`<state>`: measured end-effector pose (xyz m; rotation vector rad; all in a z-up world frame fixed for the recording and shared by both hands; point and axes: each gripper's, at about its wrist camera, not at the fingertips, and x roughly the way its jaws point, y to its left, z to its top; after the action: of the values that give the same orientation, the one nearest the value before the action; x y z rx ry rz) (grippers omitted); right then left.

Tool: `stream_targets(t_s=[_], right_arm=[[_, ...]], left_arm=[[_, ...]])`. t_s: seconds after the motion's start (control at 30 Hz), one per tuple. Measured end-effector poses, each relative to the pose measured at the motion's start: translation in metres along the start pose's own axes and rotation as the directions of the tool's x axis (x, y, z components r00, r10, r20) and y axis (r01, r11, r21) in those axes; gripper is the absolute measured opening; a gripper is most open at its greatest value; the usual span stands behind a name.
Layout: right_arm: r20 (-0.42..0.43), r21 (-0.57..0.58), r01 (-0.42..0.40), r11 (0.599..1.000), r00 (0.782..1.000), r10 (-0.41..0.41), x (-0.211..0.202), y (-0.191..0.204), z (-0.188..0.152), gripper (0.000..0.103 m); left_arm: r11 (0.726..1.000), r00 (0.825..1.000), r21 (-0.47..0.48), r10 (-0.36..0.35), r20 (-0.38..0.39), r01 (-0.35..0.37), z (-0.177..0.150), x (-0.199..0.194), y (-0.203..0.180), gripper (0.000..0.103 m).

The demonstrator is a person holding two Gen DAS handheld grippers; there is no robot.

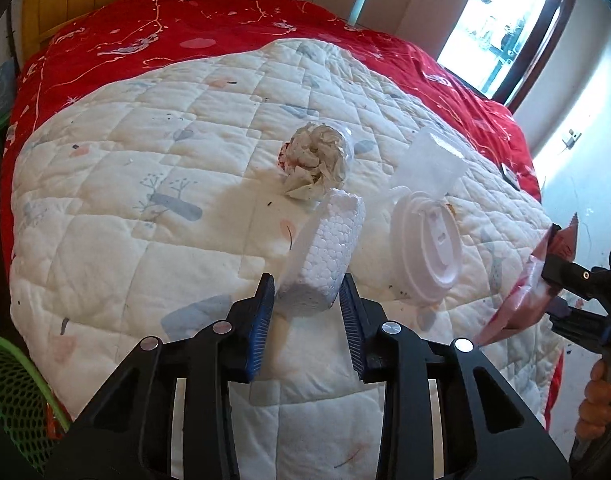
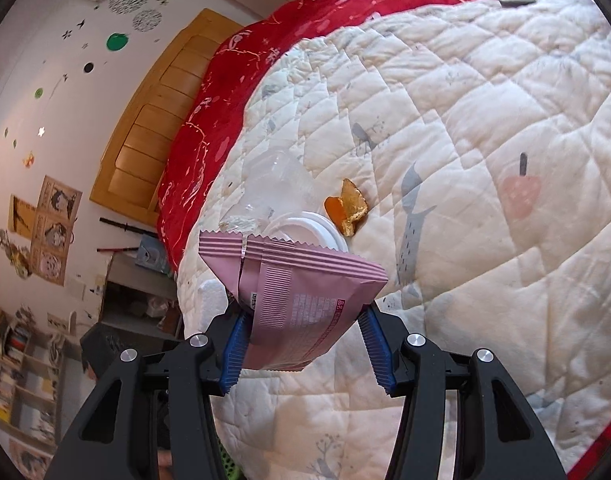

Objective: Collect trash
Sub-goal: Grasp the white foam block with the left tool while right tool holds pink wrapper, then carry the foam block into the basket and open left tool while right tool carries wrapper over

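Low over the quilt (image 1: pixel 105 240), left tongs (image 1: pixel 307 286) clamping foam block (image 1: pixel 325 256), right tongs (image 2: pixel 301 320) pinching pink wrapper (image 2: pixel 297 300).

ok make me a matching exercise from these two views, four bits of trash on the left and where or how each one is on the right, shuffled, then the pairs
Things:
1. styrofoam block
2. pink snack wrapper
3. crumpled tissue
4. white cup lid

States:
A. between the right gripper's fingers, lifted off the quilt
B. lying on the quilt right of the foam
C. between the left gripper's fingers
D. on the quilt beyond the foam, untouched

Pairs: 1-C, 2-A, 3-D, 4-B
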<state>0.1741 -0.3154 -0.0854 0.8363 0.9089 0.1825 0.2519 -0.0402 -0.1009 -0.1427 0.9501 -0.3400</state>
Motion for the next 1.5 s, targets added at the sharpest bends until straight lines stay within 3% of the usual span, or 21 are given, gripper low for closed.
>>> stream_targets(t_s=[0.3, 0.67, 1.03, 1.3, 1.5], right_arm=[[-0.004, -0.08, -0.027, 0.996, 1.0, 0.027, -0.013, 0.022, -0.021, 0.05], [-0.065, -0.161, -0.118, 0.98, 0.992, 0.108, -0.012, 0.069, -0.058, 0.05], [-0.151, -0.248, -0.194, 0.949, 0.975, 0.16, 0.004, 0.127, -0.093, 0.05], [-0.209, -0.294, -0.238, 0.926, 0.961, 0.18, 0.016, 0.16, -0.119, 0.05], [-0.23, -0.318, -0.247, 0.916, 0.957, 0.178, 0.021, 0.173, -0.132, 0.05]], left_arm=[[0.998, 0.997, -0.06, -0.004, 0.072, 0.009, -0.017, -0.053, 0.013, 0.032], [0.973, 0.978, -0.213, 0.122, 0.17, -0.085, -0.065, -0.154, 0.085, 0.032], [0.889, 0.939, -0.397, 0.309, 0.15, -0.229, -0.134, -0.22, 0.175, 0.032], [0.822, 0.917, -0.458, 0.397, 0.035, -0.339, -0.17, -0.219, 0.221, 0.032], [0.787, 0.913, -0.502, 0.407, -0.014, -0.359, -0.183, -0.212, 0.24, 0.034]])
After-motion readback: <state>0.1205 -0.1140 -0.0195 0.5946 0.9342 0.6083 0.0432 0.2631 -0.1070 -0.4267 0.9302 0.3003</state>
